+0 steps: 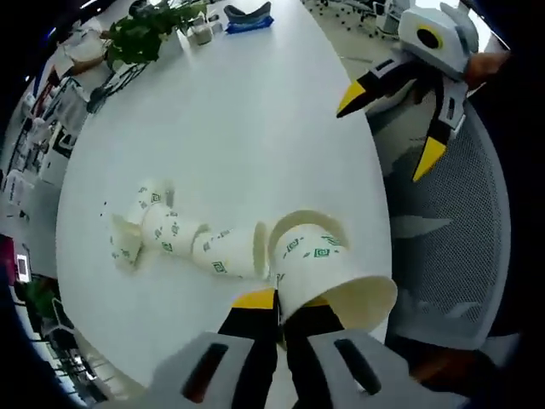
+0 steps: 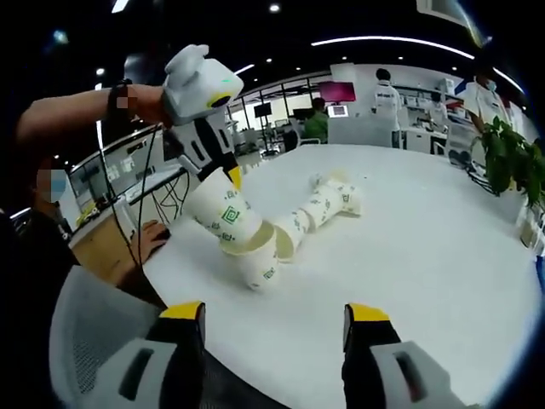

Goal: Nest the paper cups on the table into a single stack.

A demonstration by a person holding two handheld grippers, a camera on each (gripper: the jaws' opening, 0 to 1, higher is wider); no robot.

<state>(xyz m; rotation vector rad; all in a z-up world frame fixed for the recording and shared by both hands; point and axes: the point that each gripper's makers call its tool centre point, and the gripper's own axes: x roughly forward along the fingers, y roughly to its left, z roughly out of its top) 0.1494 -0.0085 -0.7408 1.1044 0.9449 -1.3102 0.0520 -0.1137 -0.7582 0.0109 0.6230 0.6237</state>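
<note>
Cups, paper, white with green printed marks; several, on a white oval table point(image 1: 247, 128).

Held item: one paper cup point(image 1: 328, 268), pinched at its wall between the closed jaws of the left gripper point(image 1: 277, 311). In the right gripper view the same cup point(image 2: 223, 215) hangs below the left gripper point(image 2: 223, 183), tilted, and its lower end meets the mouth of a second cup point(image 2: 260, 260) that lies on the table near the front edge.

Loose items: a crooked row of lying cups point(image 1: 183, 239), some partly pushed into each other, trailing away from the held cup across the tabletop; seen also in the right gripper view point(image 2: 328, 204). Exact count cannot be told.

Right gripper point(image 2: 277, 328): jaws spread wide, nothing between them, hovering over the near table edge, apart from the cups.

Step in hand, as judged: seating the held cup into the nearest lying one. Next move calls for lining up the two cup axes and pushing straight in, with the free gripper likely needed to steady the lying cup, which may roll.

Other: potted plant point(image 1: 145, 34) at the far end of the table; grey mesh chair point(image 1: 460, 230) beside it.
</note>
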